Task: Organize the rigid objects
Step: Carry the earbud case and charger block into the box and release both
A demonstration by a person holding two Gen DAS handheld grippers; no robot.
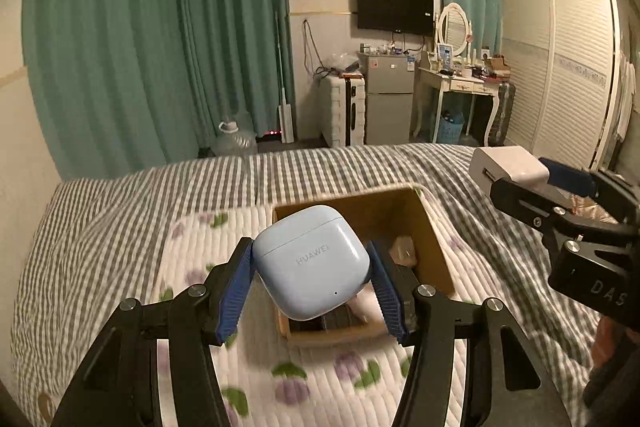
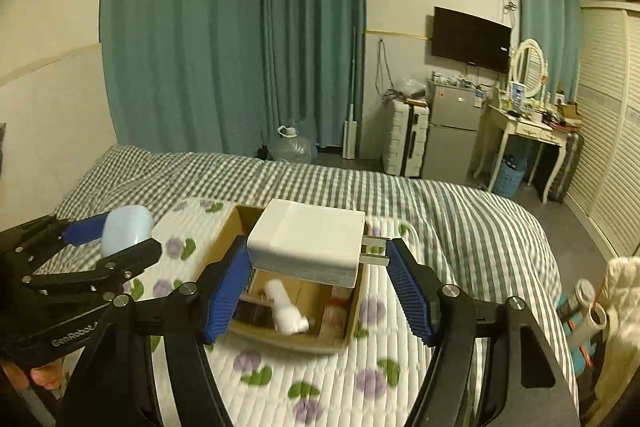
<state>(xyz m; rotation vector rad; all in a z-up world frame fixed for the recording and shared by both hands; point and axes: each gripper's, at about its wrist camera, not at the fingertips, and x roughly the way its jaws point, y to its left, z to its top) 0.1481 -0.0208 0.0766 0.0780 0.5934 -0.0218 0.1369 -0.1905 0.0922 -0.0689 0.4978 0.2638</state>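
My left gripper [image 1: 312,259] is shut on a light blue Huawei earbud case [image 1: 312,263] and holds it above an open cardboard box [image 1: 434,243] on the bed. My right gripper [image 2: 316,251] is shut on a white charger [image 2: 308,241] with two metal prongs pointing right, held above the same box [image 2: 352,323]. Each gripper shows in the other view: the right one with the charger [image 1: 508,165] at the right, the left one with the blue case [image 2: 126,227] at the left. A white bottle [image 2: 284,309] and other small items lie inside the box.
The box stands on a white floral quilt [image 2: 352,379] over a grey striped bedspread [image 1: 320,167]. Beyond the bed are green curtains, a water jug [image 1: 234,139], a white suitcase, a small fridge [image 1: 390,99] and a dressing table. Rolls [image 2: 588,307] stand at the bed's right.
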